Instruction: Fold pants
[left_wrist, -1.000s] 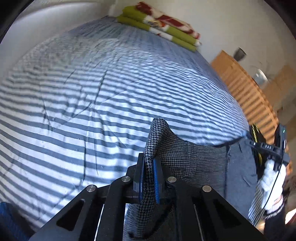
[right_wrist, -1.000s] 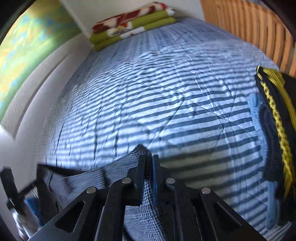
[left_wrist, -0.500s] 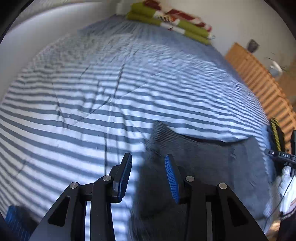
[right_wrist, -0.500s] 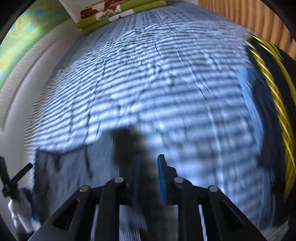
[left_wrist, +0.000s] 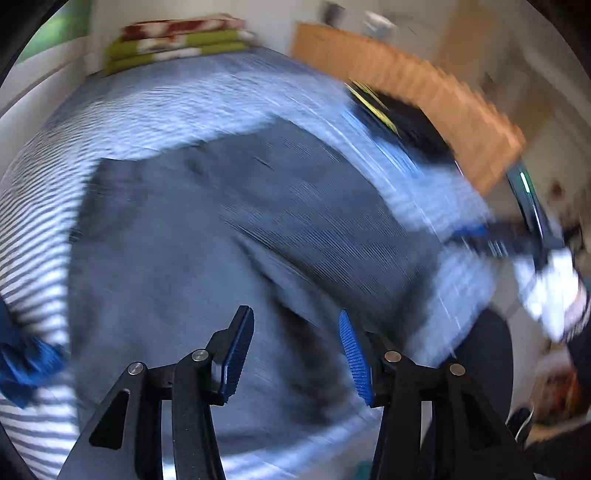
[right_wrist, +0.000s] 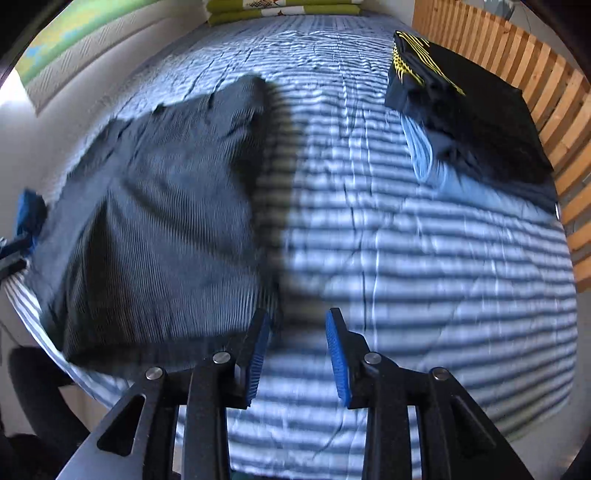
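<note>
A sec ago both grippers pinched the pants' hem and held it up; half a sec ago they had let go. Now the pants (right_wrist: 155, 206) lie flat on the bed (right_wrist: 424, 258), folded, and both views look down on them from higher up.

Left gripper (left_wrist: 295, 354): fingers (left_wrist: 236, 354) spread wide, holding nothing, hovering over the pants' near part; contact w/ cloth can't be told, view is badly smeared. Right gripper (right_wrist: 297, 350): fingers (right_wrist: 338, 358) spread, empty, over bare striped sheet just beside the pants' right edge, its left finger at the cloth's near corner.

Pants sit at the bed's near left part, close to the near edge. Long axis runs roughly from the near edge toward the far end, where the folded blanket (right_wrist: 280, 9) lies; which end is the waist isn't clear. A black-and-yellow garment (right_wrist: 465, 110) rests well apart at the bed's right edge, by the wooden slats (right_wrist: 546, 74).
</note>
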